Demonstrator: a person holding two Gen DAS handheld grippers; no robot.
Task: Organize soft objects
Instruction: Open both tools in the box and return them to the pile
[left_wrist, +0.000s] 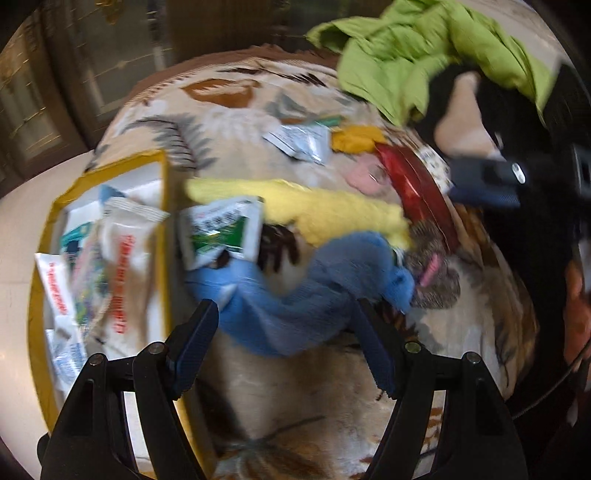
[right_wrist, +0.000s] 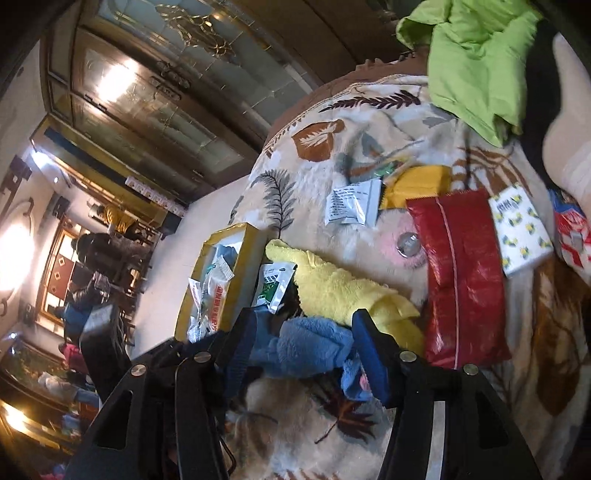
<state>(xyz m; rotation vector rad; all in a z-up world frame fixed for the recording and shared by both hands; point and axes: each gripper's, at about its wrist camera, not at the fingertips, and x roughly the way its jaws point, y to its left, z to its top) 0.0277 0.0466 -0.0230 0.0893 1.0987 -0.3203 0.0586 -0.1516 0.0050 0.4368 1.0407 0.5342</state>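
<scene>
The sorting looked barely half done to me: several crinkly sachets already lay inside the yellow-rimmed box (left_wrist: 164, 236) off beyond my left fingers, while the soft things were all out on the leaf-patterned fleece blanket (right_wrist: 332, 155). Both of my grippers were spread wide and gripping nothing. My left gripper (left_wrist: 284, 314) straddled the blue fluffy cloth (left_wrist: 295, 306), which lay bunched and twisted between the two fingers and just ahead of them; my right gripper (right_wrist: 301, 328) framed that cloth from the other end, its pile thick and matted there. Just past my fingertips stretched the yellow towel (left_wrist: 332, 214), a long nubbly roll, with a green-and-white foil sachet (left_wrist: 221, 232) lying against its end nearest the box. Farther out, to the right of my right fingers, lay a glossy red packet (right_wrist: 461, 280), flat and creased, touching a patterned tissue pack (right_wrist: 521, 229), and beyond them a mustard cloth (right_wrist: 417, 184) beside a small white sachet (right_wrist: 352, 203). At the far edge sat a crumpled lime-green garment (right_wrist: 476, 59), thin and smooth. I judged all the fabrics remained to be gathered.
</scene>
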